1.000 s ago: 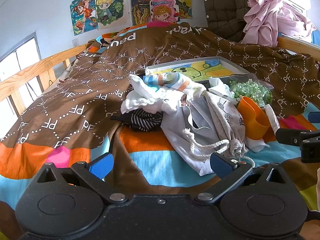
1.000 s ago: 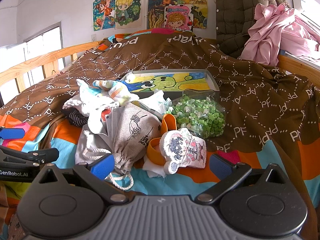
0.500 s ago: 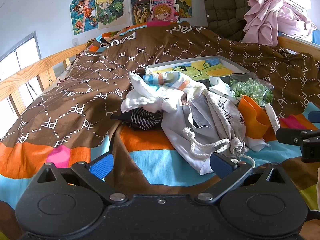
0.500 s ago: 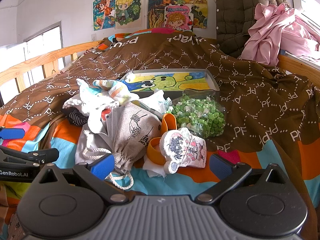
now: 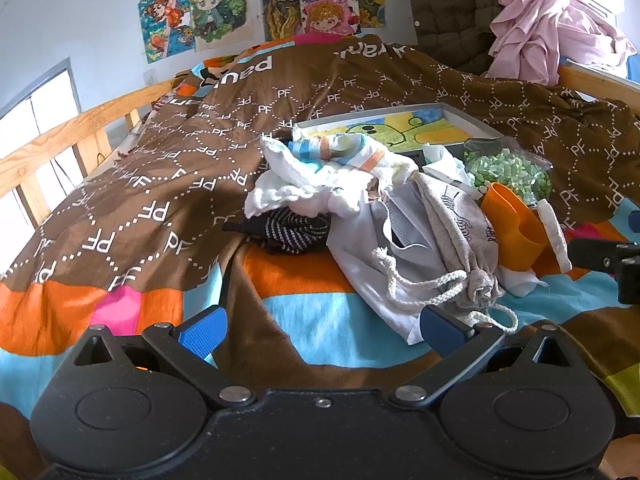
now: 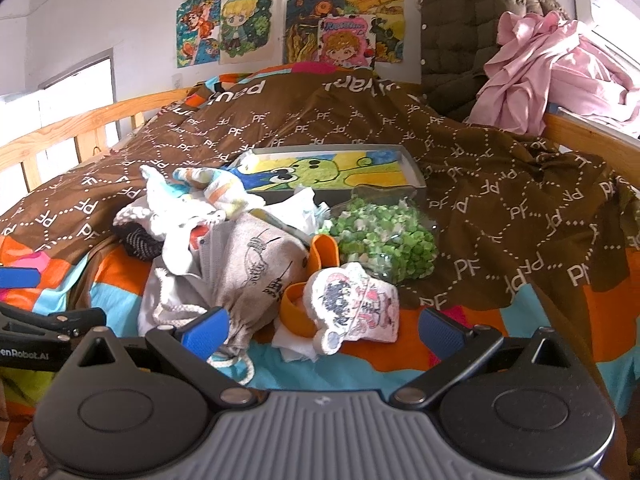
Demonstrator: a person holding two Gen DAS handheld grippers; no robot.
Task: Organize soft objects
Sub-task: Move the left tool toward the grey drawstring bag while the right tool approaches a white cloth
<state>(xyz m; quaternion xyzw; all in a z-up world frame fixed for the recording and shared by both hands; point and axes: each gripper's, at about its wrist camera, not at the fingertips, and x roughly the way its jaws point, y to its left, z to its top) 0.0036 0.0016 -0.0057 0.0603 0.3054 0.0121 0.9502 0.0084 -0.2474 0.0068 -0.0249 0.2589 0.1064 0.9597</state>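
Note:
A heap of soft things lies on the bed: a striped white cloth (image 5: 340, 156) (image 6: 216, 192), a black dotted sock (image 5: 288, 232), a grey drawstring bag (image 5: 456, 232) (image 6: 248, 264), an orange band (image 5: 516, 232) (image 6: 296, 304), a small cartoon-print pillow (image 6: 356, 308) and a bag of green pieces (image 6: 384, 236) (image 5: 508, 172). Behind them sits a grey tray (image 6: 412, 168) (image 5: 468, 120) with a frog picture. My left gripper (image 5: 320, 328) hangs open just short of the drawstring bag. My right gripper (image 6: 324, 328) is open too, with the pillow in front of its gap.
A brown patterned quilt (image 5: 168, 168) covers most of the bed. Wooden rails (image 5: 72, 136) run along the left and right sides. A dark jacket (image 6: 460, 40) and pink clothes (image 6: 548, 72) pile up at the back right. Posters hang on the wall.

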